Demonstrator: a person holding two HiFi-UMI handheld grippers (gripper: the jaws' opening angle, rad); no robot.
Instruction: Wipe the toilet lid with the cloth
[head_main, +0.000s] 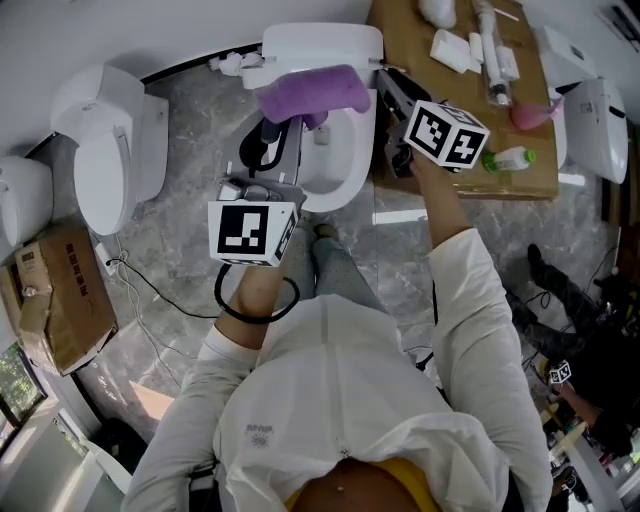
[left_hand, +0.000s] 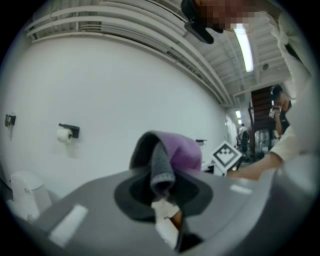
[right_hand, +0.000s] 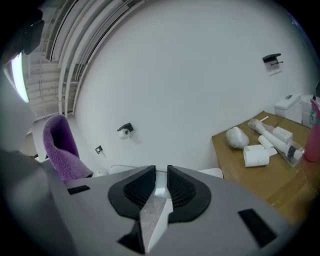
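The purple cloth hangs bunched over the white toilet, just in front of its tank. My left gripper is shut on the cloth, and in the left gripper view a fold of the cloth is pinched between the pads. My right gripper hovers at the toilet's right side, next to the cloth and apart from it. Its jaws stand a narrow gap apart with nothing between them. The cloth shows at the left of the right gripper view.
A wooden table at the right carries paper rolls, tubes and a green-capped bottle. A second toilet and a cardboard box stand at the left. Cables lie on the floor. A roll holder hangs on the wall.
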